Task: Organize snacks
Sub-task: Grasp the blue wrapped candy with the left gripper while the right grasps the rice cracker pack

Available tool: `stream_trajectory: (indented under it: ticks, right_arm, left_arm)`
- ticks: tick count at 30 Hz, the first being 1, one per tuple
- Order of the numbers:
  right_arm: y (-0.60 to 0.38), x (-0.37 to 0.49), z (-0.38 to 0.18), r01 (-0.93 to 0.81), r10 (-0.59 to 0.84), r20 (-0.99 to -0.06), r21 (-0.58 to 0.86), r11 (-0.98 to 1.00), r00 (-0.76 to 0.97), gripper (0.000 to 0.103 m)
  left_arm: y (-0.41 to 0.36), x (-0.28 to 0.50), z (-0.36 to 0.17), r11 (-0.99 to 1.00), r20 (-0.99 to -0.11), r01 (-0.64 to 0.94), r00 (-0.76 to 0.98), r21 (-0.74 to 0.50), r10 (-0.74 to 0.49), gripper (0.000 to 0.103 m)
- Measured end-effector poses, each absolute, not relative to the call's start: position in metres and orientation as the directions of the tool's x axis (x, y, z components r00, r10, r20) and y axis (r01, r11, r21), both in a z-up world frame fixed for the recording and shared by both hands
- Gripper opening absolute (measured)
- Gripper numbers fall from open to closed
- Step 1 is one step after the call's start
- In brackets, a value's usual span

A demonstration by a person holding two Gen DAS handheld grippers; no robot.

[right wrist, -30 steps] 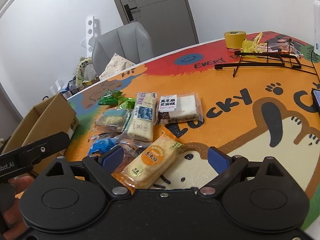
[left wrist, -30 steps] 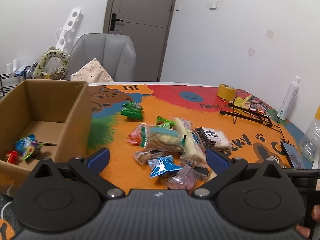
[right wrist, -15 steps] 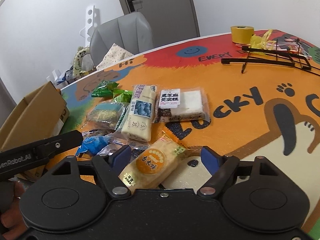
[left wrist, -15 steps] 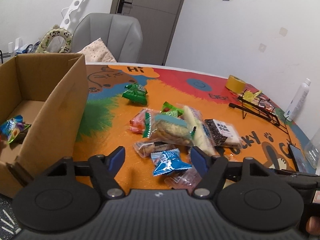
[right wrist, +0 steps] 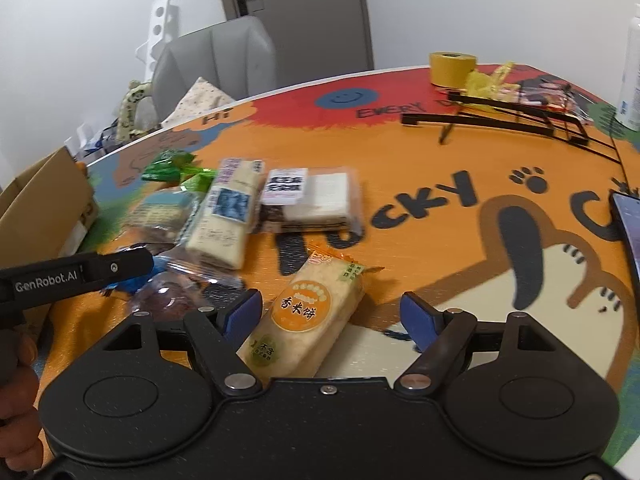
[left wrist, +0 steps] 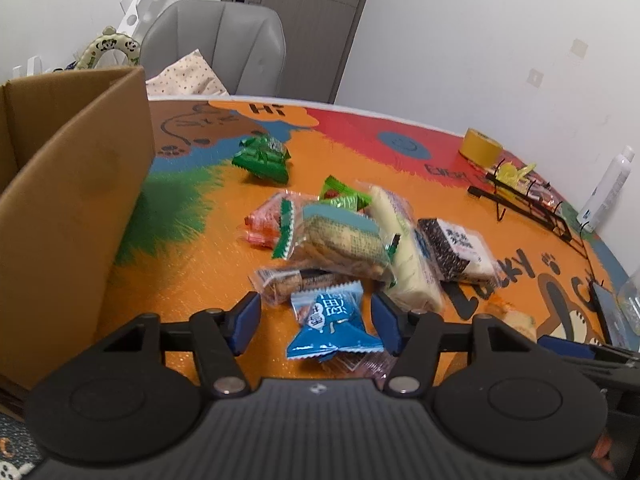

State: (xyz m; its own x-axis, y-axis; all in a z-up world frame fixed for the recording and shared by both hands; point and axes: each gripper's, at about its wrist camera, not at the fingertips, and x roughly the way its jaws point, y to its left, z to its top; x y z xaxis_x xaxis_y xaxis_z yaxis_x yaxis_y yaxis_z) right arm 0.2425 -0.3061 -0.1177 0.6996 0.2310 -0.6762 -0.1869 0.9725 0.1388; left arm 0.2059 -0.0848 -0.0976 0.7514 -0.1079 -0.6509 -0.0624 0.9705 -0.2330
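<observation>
A pile of wrapped snacks (left wrist: 360, 236) lies on the colourful table mat. My left gripper (left wrist: 316, 324) hangs low over its near edge. Its jaws are closing around a blue packet (left wrist: 332, 326), and the left pad still stands apart from the wrapper. My right gripper (right wrist: 330, 318) straddles an orange rice-cracker packet (right wrist: 308, 316). Its jaws are closing too, with a wide gap on the right side. In the right wrist view the left gripper's black finger (right wrist: 80, 272) reaches in from the left. An open cardboard box (left wrist: 72, 200) stands at the left.
Green packets (left wrist: 262, 158) lie apart near the box. At the far right are a yellow tape roll (left wrist: 480, 148), a black wire rack (left wrist: 528, 204) and a white bottle (left wrist: 604, 192). A phone (right wrist: 628, 224) lies at the right edge. A grey chair (left wrist: 216, 44) stands behind the table.
My left gripper has dropped forward to the pile and narrowed its jaws around the blue packet. The right gripper's jaws have narrowed around the orange packet, and it has hardly moved.
</observation>
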Motion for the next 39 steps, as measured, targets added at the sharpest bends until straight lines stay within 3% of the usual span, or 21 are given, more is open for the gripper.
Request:
stream_trajectory:
  ticks: [2, 10, 13, 14, 17, 39]
  right_arm:
    - [-0.305, 0.243, -0.118, -0.187, 0.231, -0.678, 0.139, 0.972, 0.697, 0.075]
    - [-0.286, 0.237, -0.121, -0.246, 0.226, -0.676, 0.068, 0.967, 0.701, 0.071]
    - [-0.289, 0.235, -0.119, -0.245, 0.221, -0.67, 0.06, 0.968, 0.708, 0.048]
    - [-0.29, 0.235, -0.118, -0.248, 0.229, -0.67, 0.069, 0.966, 0.706, 0.034]
    - [-0.295, 0.235, -0.116, -0.262, 0.278, -0.665, 0.127, 0.957, 0.693, 0.034]
    - [-0.251, 0.207, -0.068, -0.374, 0.41, -0.553, 0.184, 0.909, 0.726, 0.034]
  left_arm:
    - [-0.087, 0.206, -0.099, 0.974, -0.651, -0.058, 0.753, -0.219, -0.101, 0.059]
    - [-0.089, 0.203, -0.099, 0.979, -0.651, -0.033, 0.751, -0.2, -0.108, 0.036]
    - [-0.088, 0.201, -0.098, 0.977, -0.647, -0.029, 0.753, -0.213, -0.119, 0.03]
    - [-0.088, 0.2, -0.097, 0.977, -0.645, -0.03, 0.755, -0.213, -0.117, 0.028]
    - [-0.087, 0.196, -0.092, 0.976, -0.63, -0.026, 0.768, -0.216, -0.119, 0.028]
    - [-0.043, 0.132, -0.025, 0.971, -0.48, -0.065, 0.876, -0.232, -0.055, 0.028]
